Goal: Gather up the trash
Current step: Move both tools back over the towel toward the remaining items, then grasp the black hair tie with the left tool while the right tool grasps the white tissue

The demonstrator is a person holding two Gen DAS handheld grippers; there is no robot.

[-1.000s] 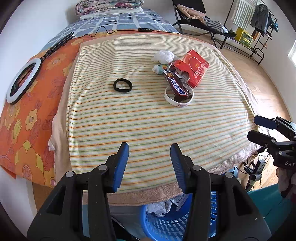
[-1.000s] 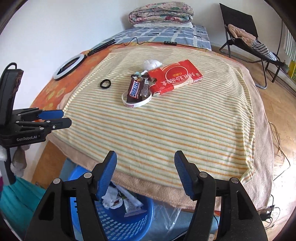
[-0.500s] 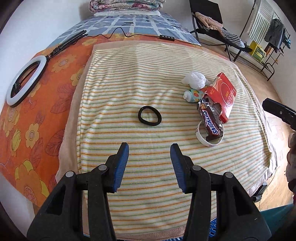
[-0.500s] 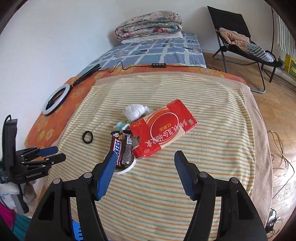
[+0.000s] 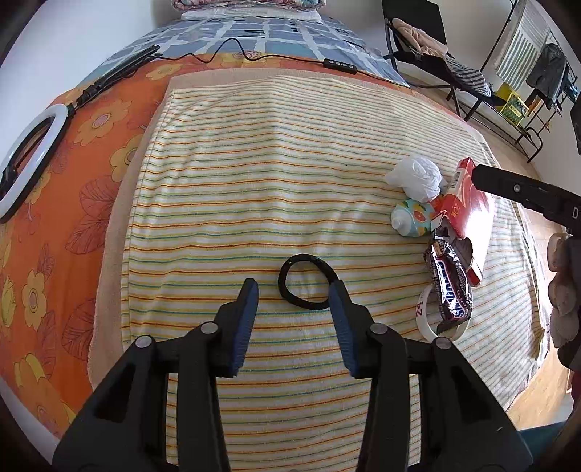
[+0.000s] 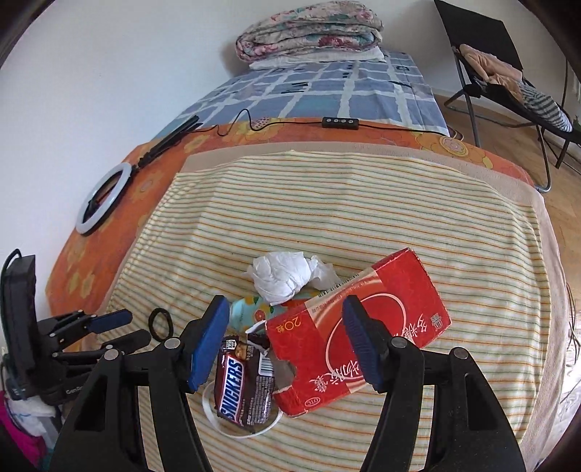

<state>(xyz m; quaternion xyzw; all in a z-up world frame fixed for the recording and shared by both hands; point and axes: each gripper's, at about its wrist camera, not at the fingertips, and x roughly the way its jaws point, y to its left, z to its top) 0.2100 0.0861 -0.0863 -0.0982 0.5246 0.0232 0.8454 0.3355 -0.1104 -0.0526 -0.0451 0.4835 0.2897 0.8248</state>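
A trash pile lies on the striped towel [image 5: 276, 174]: a torn red box [image 6: 363, 341], a Snickers wrapper [image 6: 241, 390] on a white ring [image 6: 232, 428], a crumpled white tissue [image 6: 287, 276] and a small patterned tube [image 6: 250, 312]. A black hair tie [image 5: 307, 281] lies to their left. My left gripper [image 5: 294, 290] is open and empty, its fingertips beside the hair tie. My right gripper [image 6: 287, 312] is open and empty, hovering over the red box and the wrapper. The pile also shows in the left wrist view: box [image 5: 468, 214], wrapper [image 5: 450, 287], tissue [image 5: 417, 178].
A white ring light [image 5: 29, 152] with its cable and a black remote [image 6: 341, 121] lie on the orange floral sheet [image 5: 72, 181]. Folded bedding [image 6: 308, 29] sits at the bed's head. A black chair with clothes [image 6: 508, 80] stands on the wooden floor at right.
Both grippers have moved forward from the bed's edge over the towel. The blue basket has dropped out of view. The left now reaches the hair tie, the right the red box.
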